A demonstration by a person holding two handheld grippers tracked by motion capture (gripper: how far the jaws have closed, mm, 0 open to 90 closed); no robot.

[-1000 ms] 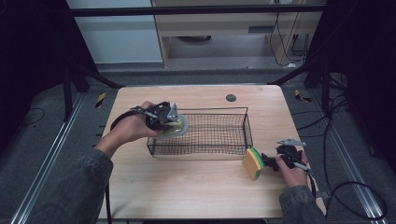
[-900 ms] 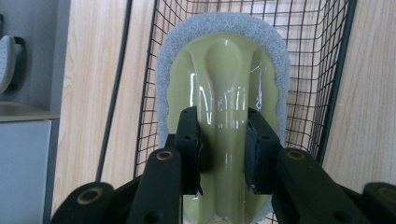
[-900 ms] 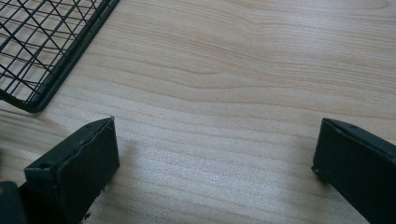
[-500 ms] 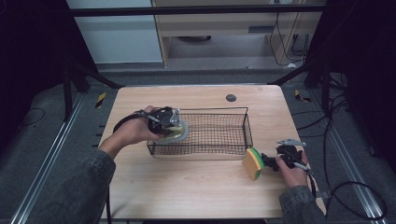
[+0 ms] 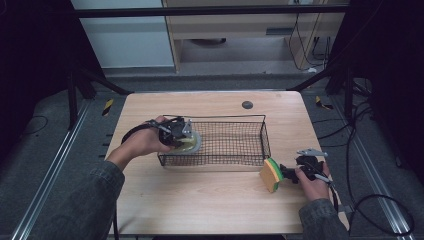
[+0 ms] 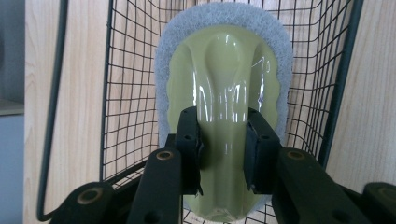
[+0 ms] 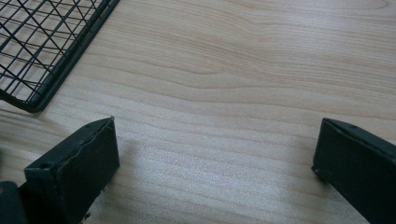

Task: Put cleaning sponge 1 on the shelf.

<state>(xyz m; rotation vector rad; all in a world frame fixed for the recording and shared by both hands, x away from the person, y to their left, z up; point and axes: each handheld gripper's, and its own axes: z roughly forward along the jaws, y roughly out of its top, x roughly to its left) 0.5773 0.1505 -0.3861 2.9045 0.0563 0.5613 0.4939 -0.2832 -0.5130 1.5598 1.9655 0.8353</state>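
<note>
A pale green scrubber (image 6: 224, 70) with a grey-white pad hangs at the left end of the black wire basket (image 5: 262, 135). My left gripper (image 6: 223, 149) is shut on the scrubber's handle, one pad on each side. In the high view the left gripper (image 5: 186, 136) and the scrubber (image 5: 194, 144) sit over the basket's left rim. At the table's right front, my right gripper (image 5: 287, 173) points left at a yellow and green sponge (image 5: 271, 175) standing on edge just in front of it. In the right gripper view the right gripper (image 7: 215, 158) stands open over bare wood with nothing between its jaws.
The wooden table (image 5: 210, 200) has bare room in front of the basket. A small dark disc (image 5: 247, 104) lies near the far edge. The basket's corner (image 7: 51, 51) is close to my right gripper. Dark frame posts and cables surround the table.
My left gripper has carried the scrubber slightly right and down toward the basket's left end. The right gripper and the sponge have stayed where they were.
</note>
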